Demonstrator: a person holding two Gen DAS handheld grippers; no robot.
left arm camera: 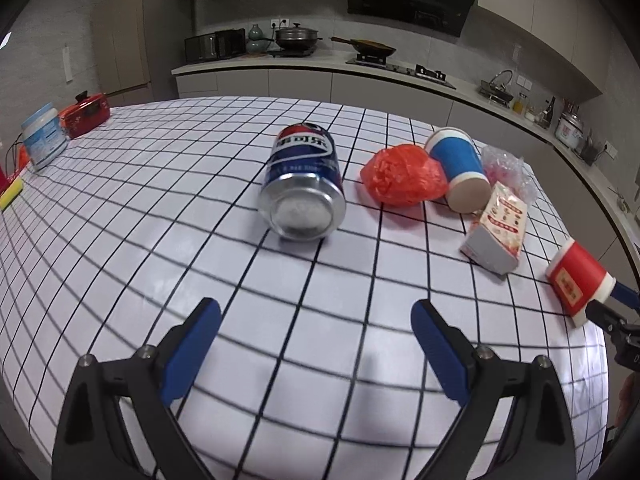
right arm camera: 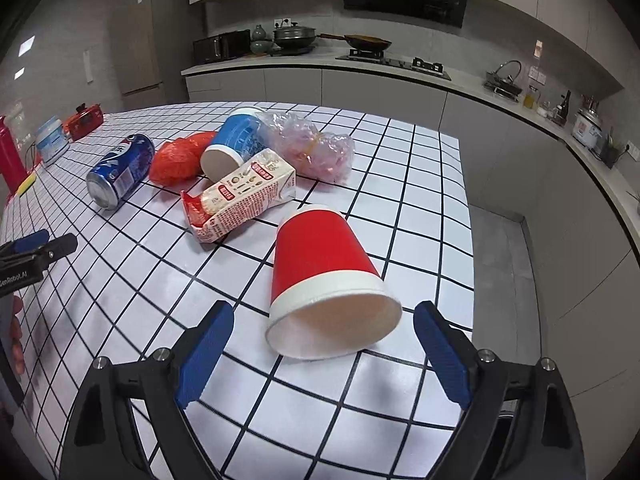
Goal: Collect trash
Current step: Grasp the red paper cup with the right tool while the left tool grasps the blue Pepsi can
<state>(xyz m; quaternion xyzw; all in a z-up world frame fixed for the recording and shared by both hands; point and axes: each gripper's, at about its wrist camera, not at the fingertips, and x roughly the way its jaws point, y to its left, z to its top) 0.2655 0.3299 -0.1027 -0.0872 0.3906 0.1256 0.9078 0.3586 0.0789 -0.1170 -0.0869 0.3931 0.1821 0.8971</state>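
Observation:
A blue soda can (left arm camera: pixel 302 184) lies on its side on the checked tablecloth, ahead of my open, empty left gripper (left arm camera: pixel 316 340). Right of the can lie a crumpled red bag (left arm camera: pixel 402 176), a blue paper cup (left arm camera: pixel 460 168), a clear plastic bag (left arm camera: pixel 506 168) and a milk carton (left arm camera: pixel 498 232). A red paper cup (right arm camera: pixel 324 280) lies on its side with its mouth between the open fingers of my right gripper (right arm camera: pixel 324 344), which does not touch it. The can (right arm camera: pixel 120 172), the carton (right arm camera: pixel 240 196) and the blue cup (right arm camera: pixel 232 144) show farther left in the right wrist view.
A white jar (left arm camera: pixel 42 136) and a red appliance (left arm camera: pixel 86 114) stand at the table's far left, with a yellow sponge (left arm camera: pixel 12 194) near them. The table's right edge (right arm camera: pixel 464 240) drops to the floor. A kitchen counter (left arm camera: pixel 360 68) runs behind.

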